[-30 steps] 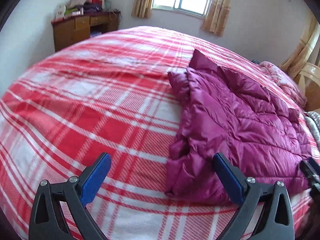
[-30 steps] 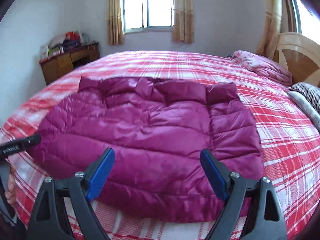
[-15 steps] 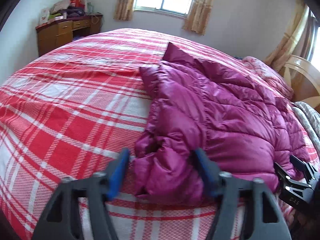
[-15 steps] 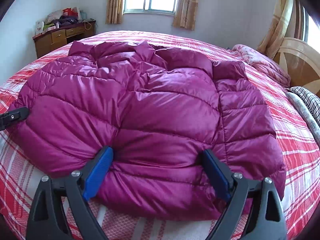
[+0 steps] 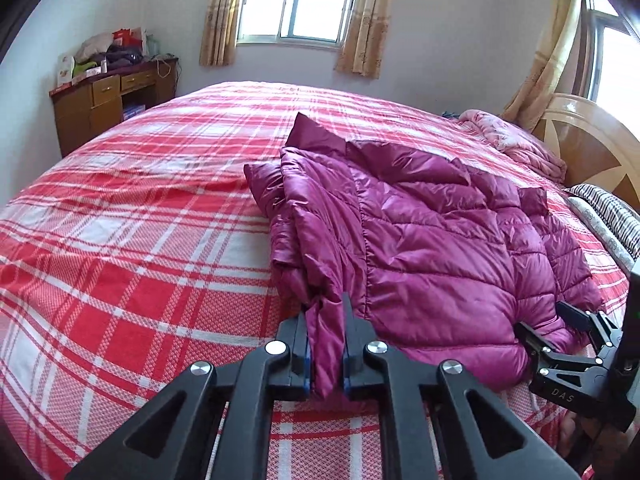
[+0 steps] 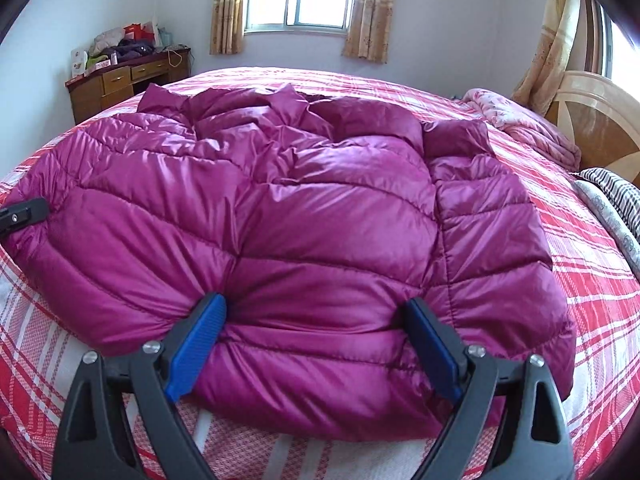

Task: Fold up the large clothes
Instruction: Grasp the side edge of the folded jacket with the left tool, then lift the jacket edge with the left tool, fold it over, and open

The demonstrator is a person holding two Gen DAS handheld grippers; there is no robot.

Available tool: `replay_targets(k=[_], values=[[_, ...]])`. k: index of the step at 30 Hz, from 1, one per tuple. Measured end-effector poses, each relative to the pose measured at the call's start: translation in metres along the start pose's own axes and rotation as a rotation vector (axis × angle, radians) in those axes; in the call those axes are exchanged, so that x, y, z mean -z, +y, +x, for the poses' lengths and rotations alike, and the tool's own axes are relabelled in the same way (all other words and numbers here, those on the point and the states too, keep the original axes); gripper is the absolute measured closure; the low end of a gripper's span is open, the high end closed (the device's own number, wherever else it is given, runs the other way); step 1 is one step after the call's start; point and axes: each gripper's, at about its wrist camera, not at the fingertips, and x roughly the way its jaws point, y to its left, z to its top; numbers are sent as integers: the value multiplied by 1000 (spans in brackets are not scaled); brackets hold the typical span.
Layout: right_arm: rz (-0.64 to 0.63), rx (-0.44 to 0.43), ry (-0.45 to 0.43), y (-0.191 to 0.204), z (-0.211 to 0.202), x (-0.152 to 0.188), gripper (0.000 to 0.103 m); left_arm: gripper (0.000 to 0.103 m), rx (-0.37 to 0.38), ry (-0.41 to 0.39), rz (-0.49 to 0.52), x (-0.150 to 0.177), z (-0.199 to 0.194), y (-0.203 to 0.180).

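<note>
Around your work lies one bed under a red plaid cover [image 5: 132, 248], with nothing between your grippers and the garment. One wooden desk [image 5: 108, 100] piled with clutter stands against the far wall at left, one curtained window [image 5: 298, 0] is behind the bed, and a second window shows at the right edge. One wooden headboard [image 5: 592, 152] rises at right, with a pink quilt [image 5: 516, 144] bunched before it and a striped cloth [image 5: 608, 208] just beside it.

One magenta puffer jacket [image 6: 280, 216] lies spread across the bed, its hem toward you. Your left gripper [image 5: 325, 354] has just been closing and now pinches a fold of the jacket's near left corner; the fabric stands squeezed thin between the two pads, which press it from both sides. Your right gripper [image 6: 316, 344] stands spread wide over the hem near its middle: the puffed edge bulges between its blue pads [image 6: 198, 344], which dent it on either side without clamping.

Each gripper shows in the other's view, the right at the left camera's right edge and the left at the right camera's left edge. Count: two grippers, one jacket.
</note>
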Motion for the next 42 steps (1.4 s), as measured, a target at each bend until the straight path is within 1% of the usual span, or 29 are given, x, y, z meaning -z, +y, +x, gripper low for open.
replay_targets(k=[5, 9, 10, 11, 12, 13, 14, 15, 17, 20, 22, 24, 27, 29, 31, 35, 39, 42], values=[[4, 4, 3, 1, 0, 0, 10, 95, -5, -30, 23, -10, -14, -9], [-4, -2, 23, 0, -2, -5, 10, 96, -23, -70, 90, -21, -31, -28], [-4, -8, 31, -2, -6, -8, 11, 96, -20, -83, 105, -24, -36, -33], [-3, -20, 28, -3, -11, -10, 19, 96, -19, -101, 129, -28, -43, -41], [-9, -22, 19, -4, -16, -12, 22, 96, -36, -121, 167, -31, -49, -51], [-19, -10, 0, -4, -24, -13, 25, 96, -48, -139, 199, -33, -54, -59], [-16, -5, -26, -7, -34, -15, 25, 96, -45, -158, 227, -36, -59, -68], [2, -9, -49, -13, -43, -16, 25, 96, -39, -171, 250, -39, -63, -78], [42, -9, -58, -28, -52, -19, 25, 96, -32, -194, 294, -43, -68, -94], [91, 22, -33, -53, -51, -20, 25, 96, -5, -209, 349, -48, -71, -120], [111, 65, -17, -74, -46, -18, 25, 96, 15, -221, 381, -52, -72, -136], [127, 70, 5, -87, -41, -15, 25, 96, 35, -230, 426, -53, -72, -156], [130, 86, 41, -100, -31, -10, 27, 96, 46, -243, 504, -51, -67, -190], [142, 90, 63, -110, -28, -5, 28, 96, 63, -239, 549, -50, -62, -212], [192, 75, 71, -123, -28, 0, 28, 96, 90, -227, 583, -48, -55, -235], [245, 67, 77, -141, -30, 6, 28, 96, 129, -189, 658, -40, -35, -276], [281, 58, 89, -154, -25, 10, 28, 96, 173, -118, 707, -24, -8, -304], [296, 47, 104, -158, -21, 14, 25, 96, 194, -63, 725, -11, 14, -318]])
